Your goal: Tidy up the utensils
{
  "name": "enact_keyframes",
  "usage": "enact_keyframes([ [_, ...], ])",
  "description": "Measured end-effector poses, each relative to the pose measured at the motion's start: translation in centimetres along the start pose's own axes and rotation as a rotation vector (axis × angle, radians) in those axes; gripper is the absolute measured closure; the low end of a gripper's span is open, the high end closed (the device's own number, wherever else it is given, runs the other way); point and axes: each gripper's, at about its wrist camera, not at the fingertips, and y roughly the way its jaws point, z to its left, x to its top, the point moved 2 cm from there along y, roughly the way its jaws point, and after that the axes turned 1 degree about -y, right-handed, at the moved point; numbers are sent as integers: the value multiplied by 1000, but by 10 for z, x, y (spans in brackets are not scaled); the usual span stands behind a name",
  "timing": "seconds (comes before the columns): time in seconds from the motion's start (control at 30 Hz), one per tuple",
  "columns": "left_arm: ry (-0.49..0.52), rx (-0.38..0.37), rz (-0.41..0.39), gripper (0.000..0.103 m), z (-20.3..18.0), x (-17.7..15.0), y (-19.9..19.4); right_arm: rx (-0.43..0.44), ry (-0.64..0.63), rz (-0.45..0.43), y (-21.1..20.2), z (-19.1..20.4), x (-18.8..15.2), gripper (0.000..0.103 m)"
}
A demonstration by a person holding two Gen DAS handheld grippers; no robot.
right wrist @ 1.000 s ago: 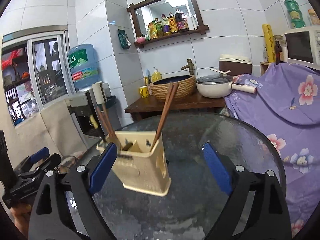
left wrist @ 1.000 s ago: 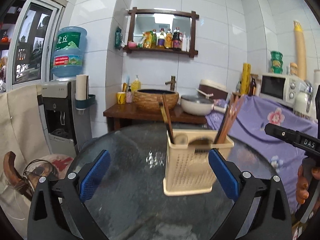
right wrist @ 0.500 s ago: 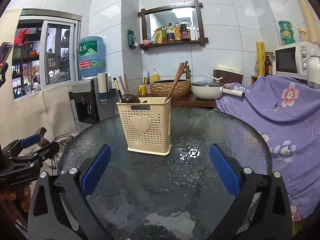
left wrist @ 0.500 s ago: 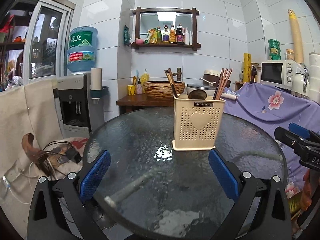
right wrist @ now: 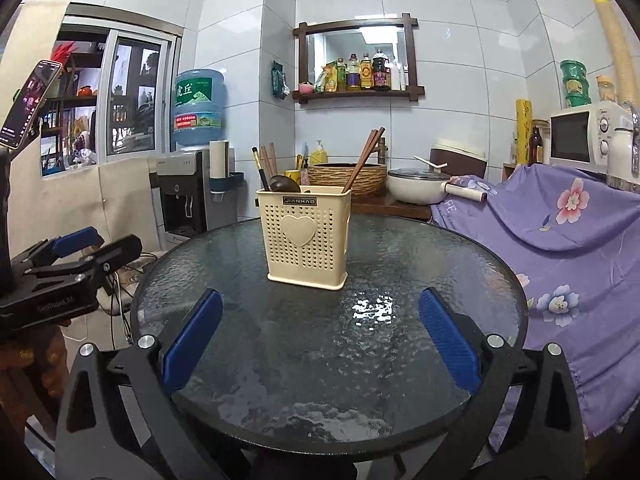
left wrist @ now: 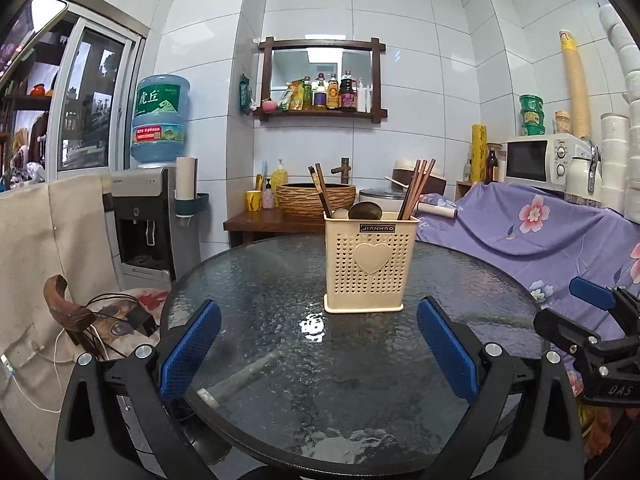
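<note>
— Where's the cream utensil caddy (left wrist: pixel 370 262) sitting?

— It's standing upright near the middle of the round glass bench (left wrist: pixel 280 344), heart panel facing us. Brown chopsticks (left wrist: pixel 418 188) are leaning out of its right side, another pair (left wrist: pixel 322 190) out of its left, with a dark spoon bowl (left wrist: pixel 365 211) poking up between them.

— And the tongs?

— The left tongs (left wrist: pixel 318 354) are hanging with their blue pads spread wide, gripping nothing, well short of the caddy. The right tongs (right wrist: pixel 320 346) are doing the same, pads apart, empty. Nothing is lying on the glass between either pair and the caddy.

— Anything crowding it?

— A purple floral cloth (left wrist: pixel 540 232) is draping the furniture just right of the bench, a water dispenser (left wrist: pixel 154 216) is standing off to the left, and a wooden stand with a woven basin (left wrist: pixel 316 200) is sitting behind.

— Do the views differ?

— The right one is catching a phone on a mount (right wrist: pixel 30 104) at far left and a white lidded pan (right wrist: pixel 418 186); the left one is showing a tangle of cables (left wrist: pixel 116 320) on a chair.
</note>
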Motion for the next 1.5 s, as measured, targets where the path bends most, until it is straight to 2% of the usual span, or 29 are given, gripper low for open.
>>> enact_keyframes([
  [1.5, -6, 8, 7, 7, 5, 1, 1, 21, 0, 22, 12, 0, 1, 6],
])
